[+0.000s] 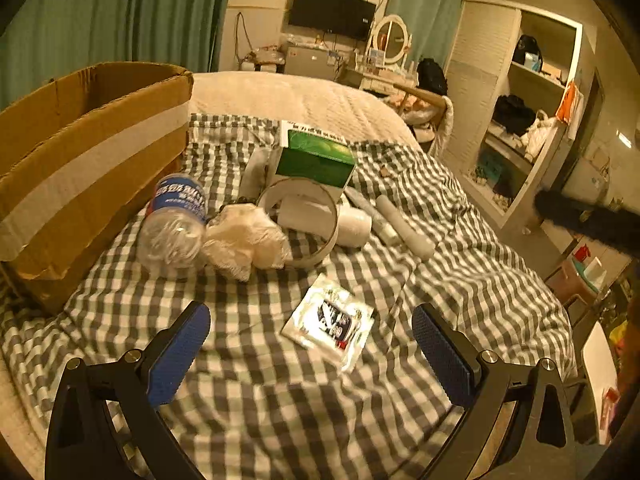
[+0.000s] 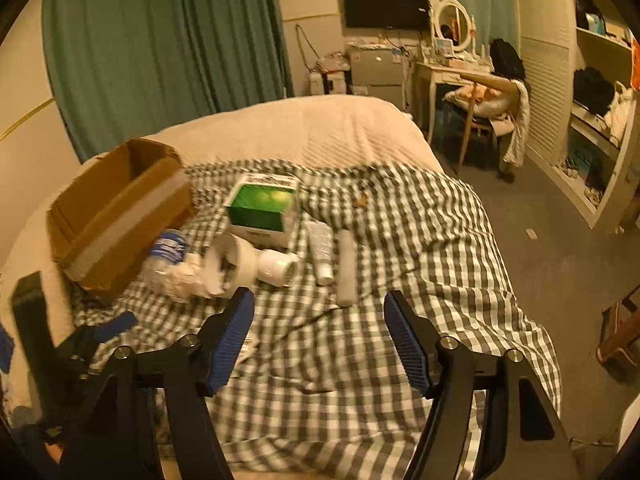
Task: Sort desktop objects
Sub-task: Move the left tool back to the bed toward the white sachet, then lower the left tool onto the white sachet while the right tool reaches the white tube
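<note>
Left tongs [image 1: 311, 354] spread wide, empty, lined up over the foil sachet [image 1: 329, 326] on the bed's checked cloth [image 1: 280, 408]; likely next pick; right tongs [image 2: 319, 340] also apart, idle; cardboard box [image 1: 86, 152] open at left for drop-off; other clutter bunched beside it

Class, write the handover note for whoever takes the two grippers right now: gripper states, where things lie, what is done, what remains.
Left gripper: open, empty, above the foil sachet.
Right gripper: open, empty.
On the checked cloth: plastic bottle, crumpled tissue, tape ring, green box, two tubes.
Cardboard box stands at the left; its inside is hidden.
Apparently nothing sorted; all remains.
</note>
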